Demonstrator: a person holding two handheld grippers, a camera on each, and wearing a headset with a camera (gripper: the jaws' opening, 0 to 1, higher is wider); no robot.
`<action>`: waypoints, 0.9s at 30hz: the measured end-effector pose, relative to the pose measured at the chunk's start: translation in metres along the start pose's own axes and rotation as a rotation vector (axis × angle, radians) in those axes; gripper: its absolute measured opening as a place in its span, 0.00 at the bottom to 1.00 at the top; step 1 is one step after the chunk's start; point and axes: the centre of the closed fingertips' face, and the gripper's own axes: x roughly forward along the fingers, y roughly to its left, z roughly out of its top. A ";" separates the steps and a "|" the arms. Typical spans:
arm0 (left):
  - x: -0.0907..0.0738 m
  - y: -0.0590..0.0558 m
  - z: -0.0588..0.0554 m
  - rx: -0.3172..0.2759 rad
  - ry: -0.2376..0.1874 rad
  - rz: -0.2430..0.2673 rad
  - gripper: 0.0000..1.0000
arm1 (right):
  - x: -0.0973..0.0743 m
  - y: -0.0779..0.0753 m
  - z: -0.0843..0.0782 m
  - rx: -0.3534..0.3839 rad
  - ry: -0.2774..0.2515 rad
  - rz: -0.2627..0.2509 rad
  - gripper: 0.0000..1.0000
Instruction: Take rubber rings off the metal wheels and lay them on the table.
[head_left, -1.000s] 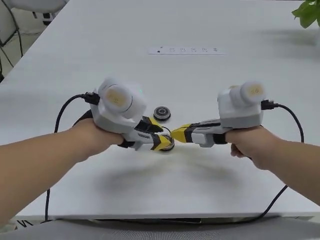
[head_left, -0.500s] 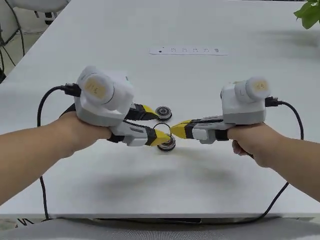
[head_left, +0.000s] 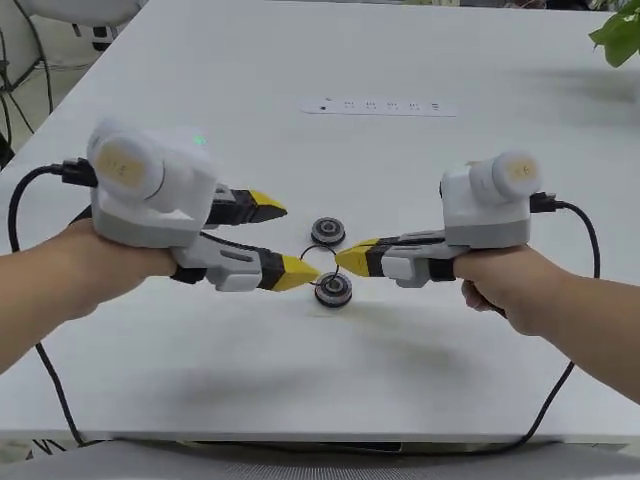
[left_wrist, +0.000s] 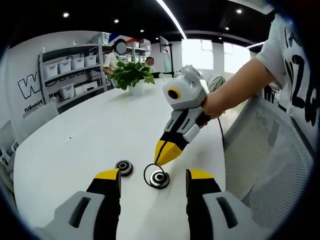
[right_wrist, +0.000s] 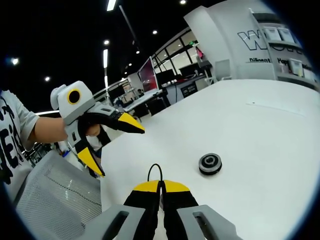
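Head view looks down on the far wheel (head_left: 327, 231) from above; gripper views face each other low beside it, sharing it.

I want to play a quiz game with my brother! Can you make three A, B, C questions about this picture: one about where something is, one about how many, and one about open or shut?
1. Where is the thin black rubber ring?
A) pinched in the right gripper
B) held in the left gripper
C) lying loose, far from both grippers

2. How many metal wheels lie on the table?
A) one
B) two
C) five

3. How is the left gripper?
A) shut on a wheel
B) shut on the ring
C) open, holding nothing

Answers:
1 A: the ring loops out from the right gripper's closed yellow tips.
2 B: there is a farther wheel and a nearer wheel.
3 C: its yellow jaws stand wide apart.
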 end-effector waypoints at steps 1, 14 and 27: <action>-0.003 0.001 0.000 -0.003 -0.002 0.002 0.50 | 0.001 0.001 0.001 -0.002 0.000 0.002 0.00; -0.034 0.004 -0.015 -0.046 -0.007 0.039 0.71 | 0.017 0.013 0.010 -0.020 0.003 0.035 0.00; -0.049 0.003 -0.028 -0.099 -0.011 0.059 0.86 | 0.032 0.017 0.004 -0.024 0.028 0.044 0.00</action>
